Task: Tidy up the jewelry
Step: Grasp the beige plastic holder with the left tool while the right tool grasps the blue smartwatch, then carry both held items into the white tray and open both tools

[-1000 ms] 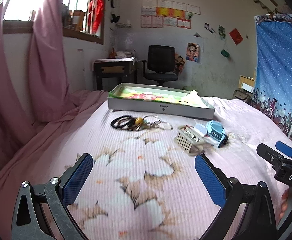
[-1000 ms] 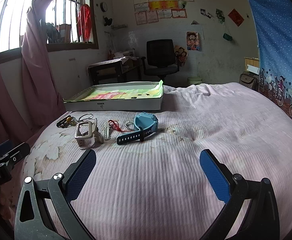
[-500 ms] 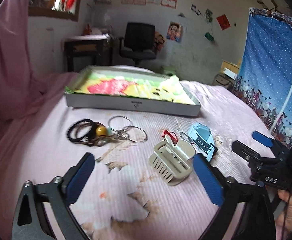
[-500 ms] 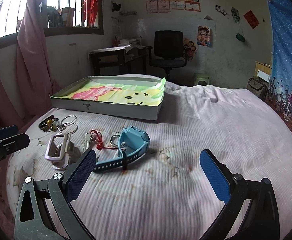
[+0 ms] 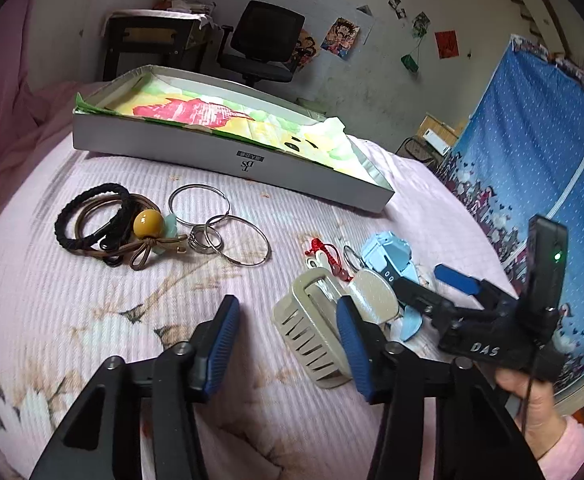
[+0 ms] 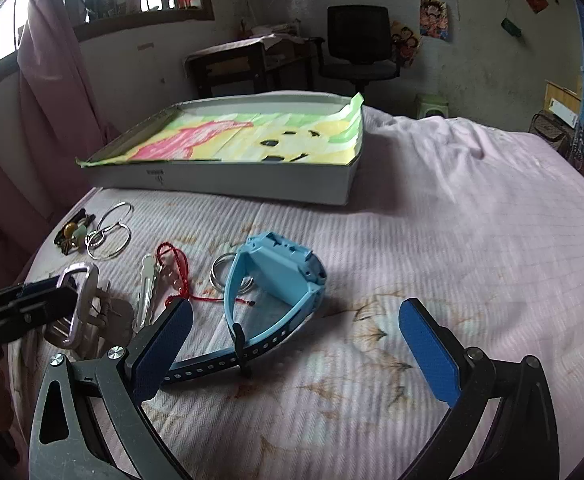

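Note:
Jewelry lies scattered on the pink floral bedspread [image 5: 92, 320]. My left gripper [image 5: 288, 344] hovers low over a beige claw hair clip [image 5: 311, 332]. Its jaws are closing, with the clip's left half between them and the right pad over the clip's far side. The left pad is still clear of the clip. From the right wrist view, this gripper [image 6: 60, 292] appears at the left edge, above the claw clip [image 6: 80, 304]. My right gripper [image 6: 295, 348] stands wide open just in front of a light-blue watch [image 6: 280, 276], its left finger beside the strap. The right gripper [image 5: 423, 284] reaches in by the watch [image 5: 387, 252].
A shallow white box [image 5: 232, 160] lined with colourful paper sits behind the items. Black and brown hair ties with a yellow bead [image 5: 104, 224], metal rings [image 5: 228, 232], a red cord [image 6: 176, 264] and a silver clip [image 6: 148, 292] lie nearby. A hand [image 5: 531, 396] holds the right gripper.
Both grippers have moved forward and down towards the items. The left jaws have narrowed from wide open and now sit over the claw clip. The right gripper came up to the watch.

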### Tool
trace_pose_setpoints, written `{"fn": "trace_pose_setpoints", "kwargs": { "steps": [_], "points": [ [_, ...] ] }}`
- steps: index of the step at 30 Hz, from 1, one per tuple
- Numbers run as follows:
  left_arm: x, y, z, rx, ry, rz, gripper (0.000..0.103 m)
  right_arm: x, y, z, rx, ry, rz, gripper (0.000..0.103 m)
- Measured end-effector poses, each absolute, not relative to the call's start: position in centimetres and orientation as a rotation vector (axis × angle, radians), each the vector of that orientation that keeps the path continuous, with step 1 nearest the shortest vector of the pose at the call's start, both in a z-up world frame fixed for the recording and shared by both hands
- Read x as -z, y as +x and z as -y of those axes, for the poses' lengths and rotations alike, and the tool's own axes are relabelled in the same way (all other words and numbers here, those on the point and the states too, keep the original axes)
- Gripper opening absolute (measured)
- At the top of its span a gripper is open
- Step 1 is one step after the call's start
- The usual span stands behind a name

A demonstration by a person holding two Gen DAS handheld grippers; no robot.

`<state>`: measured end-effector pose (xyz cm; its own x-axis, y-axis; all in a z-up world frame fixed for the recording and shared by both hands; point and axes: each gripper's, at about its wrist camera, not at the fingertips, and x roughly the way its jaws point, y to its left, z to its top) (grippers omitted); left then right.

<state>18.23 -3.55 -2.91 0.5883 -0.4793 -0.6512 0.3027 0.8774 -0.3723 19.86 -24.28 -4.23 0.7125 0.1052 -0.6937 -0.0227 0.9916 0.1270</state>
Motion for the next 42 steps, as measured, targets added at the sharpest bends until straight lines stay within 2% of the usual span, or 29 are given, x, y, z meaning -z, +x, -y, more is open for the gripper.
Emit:
{"fn": "trace_pose_setpoints", "kwargs": {
  "steps": [5, 10, 11, 12, 14, 22, 29, 34, 42],
  "points": [
    [3.2, 18.5, 3.1, 0.511, -0.276, -0.827, 0.031, 4.5, 20.4, 23.8, -0.087, 0.12, -0.791, 0.073],
    [3.2, 18.3, 3.8, 0.54, -0.267, -0.822, 0.02, 4.9, 21.2, 23.7, -0.094, 0.129, -0.809, 0.055],
    [3.2, 18.2, 3.8, 0.54, -0.262, -0.815, 0.013, 4.9, 21.3, 23.6, -0.097, 0.128, -0.811, 0.05],
    [3.1, 18.1, 3.8, 0.541, -0.258, -0.808, 0.009, 5.0, 21.4, 23.7, -0.095, 0.125, -0.811, 0.049],
    [3.1, 18.0, 4.0, 0.541, -0.253, -0.805, 0.009, 5.1, 21.4, 23.6, -0.089, 0.123, -0.809, 0.044],
    [3.2, 17.4, 3.3, 0.542, -0.265, -0.792, 0.008, 5.4, 21.0, 24.0, -0.096, 0.152, -0.785, 0.037],
    [2.5, 16.5, 2.5, 0.512, -0.269, -0.742, 0.008, 4.2, 19.6, 24.1, -0.098, 0.159, -0.693, 0.03],
    [2.5, 16.2, 2.2, 0.508, -0.271, -0.73, 0.008, 4.5, 19.9, 24.0, -0.104, 0.158, -0.712, 0.026],
    [0.1, 16.8, 1.2, 0.486, -0.324, -0.668, 0.008, 2.9, 18.7, 24.6, -0.108, 0.188, -0.616, 0.025]
  ]
}}
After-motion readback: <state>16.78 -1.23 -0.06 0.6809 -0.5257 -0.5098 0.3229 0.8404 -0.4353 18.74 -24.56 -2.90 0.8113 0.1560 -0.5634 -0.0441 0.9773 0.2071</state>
